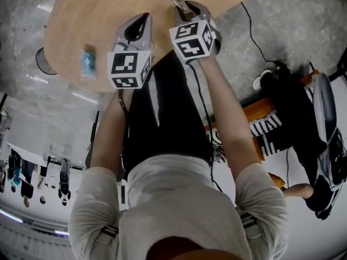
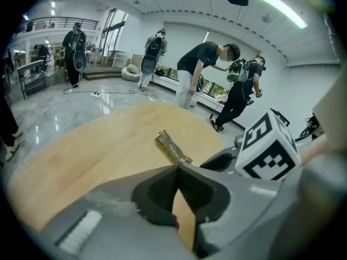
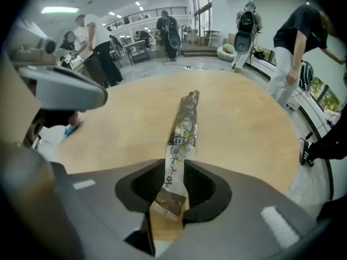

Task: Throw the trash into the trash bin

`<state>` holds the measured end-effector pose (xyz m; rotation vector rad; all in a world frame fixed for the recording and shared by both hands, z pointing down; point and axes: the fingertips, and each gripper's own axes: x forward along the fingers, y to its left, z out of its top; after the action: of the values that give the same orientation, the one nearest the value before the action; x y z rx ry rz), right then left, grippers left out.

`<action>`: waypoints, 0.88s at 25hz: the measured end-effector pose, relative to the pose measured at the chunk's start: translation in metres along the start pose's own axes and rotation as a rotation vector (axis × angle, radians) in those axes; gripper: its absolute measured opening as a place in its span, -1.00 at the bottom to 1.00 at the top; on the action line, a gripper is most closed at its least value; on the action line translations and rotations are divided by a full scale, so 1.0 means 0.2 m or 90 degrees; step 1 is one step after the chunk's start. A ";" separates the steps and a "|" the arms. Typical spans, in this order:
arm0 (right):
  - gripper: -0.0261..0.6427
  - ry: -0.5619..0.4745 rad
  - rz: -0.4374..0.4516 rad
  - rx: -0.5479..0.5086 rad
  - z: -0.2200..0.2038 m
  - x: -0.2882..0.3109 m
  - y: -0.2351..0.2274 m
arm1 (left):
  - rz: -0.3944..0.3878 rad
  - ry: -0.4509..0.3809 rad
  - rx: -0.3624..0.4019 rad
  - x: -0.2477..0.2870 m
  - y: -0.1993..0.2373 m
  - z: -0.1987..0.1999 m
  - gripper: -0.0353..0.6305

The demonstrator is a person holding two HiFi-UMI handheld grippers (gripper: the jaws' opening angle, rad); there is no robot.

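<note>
Scene: a round wooden table (image 1: 97, 15) fills the top of the head view, with both grippers held over its near edge.
Trash: a long, crinkled snack wrapper (image 3: 183, 129) lies flat on the table. In the head view it sits at the top centre, just beyond the right gripper.
Second item: a small blue packet (image 1: 87, 62) lies on the table at the left of the head view, well apart from the wrapper.
Right gripper (image 3: 174, 172): released. Its jaws stand apart and straddle the near end of the wrapper, which runs up the middle of the right gripper view. The pads do not look pressed on it.
Left gripper (image 2: 178, 168): clenched on nothing, its jaw tips meeting. In the left gripper view the wrapper shows just beyond the tips, outside the jaws.
Trash bin: no view clearly shows one. A dark round shape under the table's left edge in the head view is too unclear to name.
Step in hand: by my reading, the pick-up of the wrapper, with the right gripper set around it and the grip not yet made.
Next move: probably close the right jaws on the wrapper's near end, low enough to catch the thin film, then lift it clear.
Risk: the flat, slippery film may slide out or stay on the wood if the tips close above it.
</note>
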<state>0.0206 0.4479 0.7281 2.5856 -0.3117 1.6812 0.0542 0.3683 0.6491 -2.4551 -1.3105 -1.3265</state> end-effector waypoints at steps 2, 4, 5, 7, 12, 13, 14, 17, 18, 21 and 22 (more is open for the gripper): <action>-0.58 0.030 -0.002 -0.019 -0.05 0.05 0.00 | -0.003 0.002 0.000 0.00 -0.01 0.00 -0.84; -0.60 0.037 0.000 -0.026 -0.07 0.07 0.00 | -0.006 0.003 0.000 0.00 -0.02 -0.01 -0.84; -0.65 0.035 0.001 -0.027 -0.07 0.08 -0.01 | -0.006 0.002 0.000 -0.01 -0.02 0.00 -0.84; -0.86 0.035 -0.003 -0.036 -0.06 0.08 -0.01 | -0.006 0.000 -0.004 -0.02 -0.02 -0.01 -0.84; -0.89 0.030 0.014 -0.044 -0.01 0.06 0.04 | 0.014 -0.010 -0.022 -0.07 0.02 -0.02 -0.84; -0.89 0.016 0.020 -0.047 0.02 0.05 0.06 | 0.026 -0.017 -0.027 -0.09 0.05 -0.01 -0.84; -0.89 -0.001 0.026 -0.056 0.07 0.02 0.10 | 0.041 -0.026 -0.036 -0.13 0.09 0.01 -0.84; -0.89 -0.058 0.038 -0.101 0.26 -0.08 0.21 | 0.084 -0.056 -0.077 -0.24 0.20 0.05 -0.84; -0.89 -0.073 0.043 -0.109 0.32 -0.13 0.27 | 0.092 -0.063 -0.084 -0.29 0.23 0.07 -0.84; -0.89 -0.111 0.074 -0.097 0.47 -0.29 0.47 | 0.114 -0.082 -0.089 -0.50 0.29 0.11 -0.84; -0.89 -0.125 0.089 -0.091 0.53 -0.35 0.54 | 0.126 -0.092 -0.094 -0.57 0.31 0.12 -0.84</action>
<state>0.0678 0.3375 0.6131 2.6793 -0.6096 1.3835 0.0837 0.2639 0.5720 -2.7425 -0.9937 -1.2608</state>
